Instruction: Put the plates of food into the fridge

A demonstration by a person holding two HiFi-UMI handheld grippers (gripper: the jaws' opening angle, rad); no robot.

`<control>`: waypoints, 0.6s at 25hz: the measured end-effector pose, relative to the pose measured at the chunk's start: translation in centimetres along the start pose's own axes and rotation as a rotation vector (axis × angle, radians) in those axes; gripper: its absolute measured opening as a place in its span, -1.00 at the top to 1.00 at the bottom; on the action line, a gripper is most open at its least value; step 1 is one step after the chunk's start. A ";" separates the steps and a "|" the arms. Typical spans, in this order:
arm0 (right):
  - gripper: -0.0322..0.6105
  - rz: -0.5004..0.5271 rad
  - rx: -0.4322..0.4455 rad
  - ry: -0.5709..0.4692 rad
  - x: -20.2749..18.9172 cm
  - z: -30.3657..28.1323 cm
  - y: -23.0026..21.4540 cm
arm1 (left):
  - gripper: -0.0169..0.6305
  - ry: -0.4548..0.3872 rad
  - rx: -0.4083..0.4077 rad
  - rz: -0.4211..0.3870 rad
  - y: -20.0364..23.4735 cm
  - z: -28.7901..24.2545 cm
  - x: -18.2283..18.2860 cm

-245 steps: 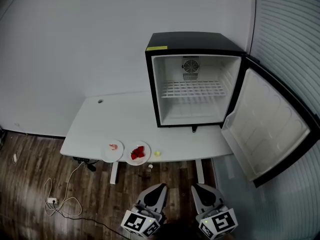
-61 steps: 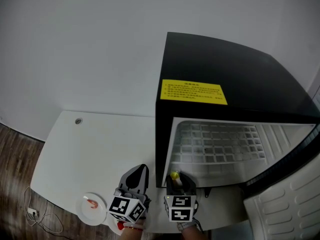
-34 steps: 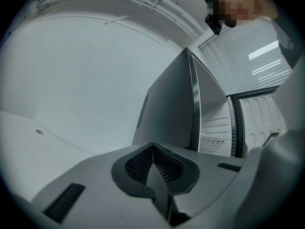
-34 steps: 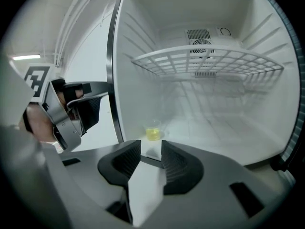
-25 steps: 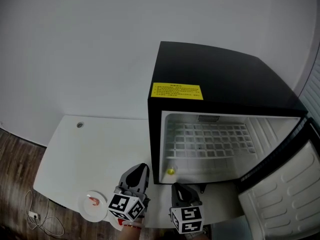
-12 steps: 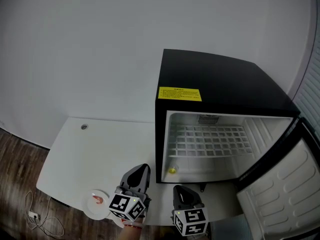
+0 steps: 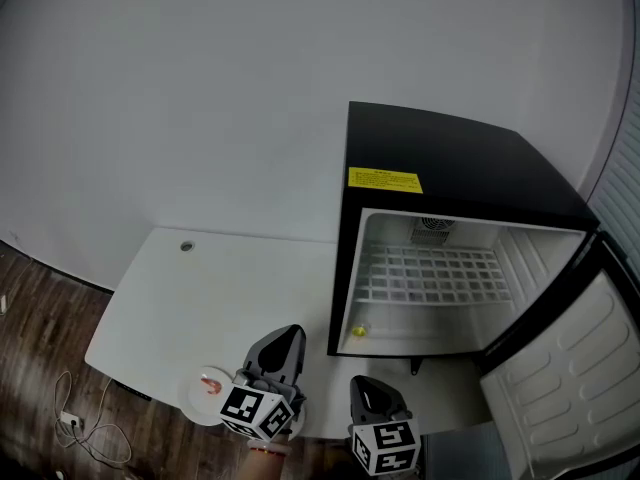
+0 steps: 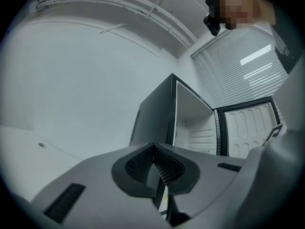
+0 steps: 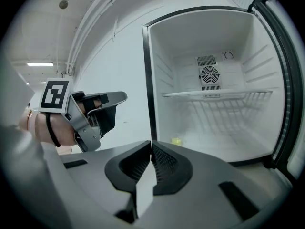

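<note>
Plate carrying a pink morsel sits at the worktop's front edge, just beside the left tool. Left tool and right tool both have jaws pressed together, empty, before the open fridge. A small yellow item lies on the fridge floor.

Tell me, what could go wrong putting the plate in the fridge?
1. The plate sits near the table's front edge, beside the left gripper; a clumsy grab might push it off.
2. A small yellow bit lies on the fridge floor near the front; a plate slid in could hit it.
3. The open door stands on the right; the right gripper might bump it.
</note>
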State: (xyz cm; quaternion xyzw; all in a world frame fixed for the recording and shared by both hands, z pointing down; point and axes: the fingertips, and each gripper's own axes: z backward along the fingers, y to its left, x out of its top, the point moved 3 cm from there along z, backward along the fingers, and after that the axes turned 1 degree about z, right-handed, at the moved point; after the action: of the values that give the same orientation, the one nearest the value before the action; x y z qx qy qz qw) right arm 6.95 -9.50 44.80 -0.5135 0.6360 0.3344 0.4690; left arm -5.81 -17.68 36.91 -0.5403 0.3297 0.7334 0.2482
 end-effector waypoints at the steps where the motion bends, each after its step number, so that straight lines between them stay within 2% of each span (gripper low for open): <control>1: 0.87 -0.001 0.010 0.005 -0.2 0.2 0.5 | 0.93 0.000 0.005 -0.003 0.1 0.6 0.2; 7: 0.87 0.000 0.096 0.034 -2.4 1.7 4.7 | 0.93 0.011 0.044 -0.027 0.9 5.0 1.8; 15: 0.87 -0.027 0.201 0.089 -5.4 3.0 10.5 | 0.93 0.050 0.124 -0.041 2.9 12.5 1.1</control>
State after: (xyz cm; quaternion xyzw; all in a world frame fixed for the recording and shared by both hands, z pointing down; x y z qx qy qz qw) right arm -2.30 -2.32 48.27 -0.4867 0.6795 0.2396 0.4939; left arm -16.06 -10.21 39.01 -0.5486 0.3695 0.6925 0.2879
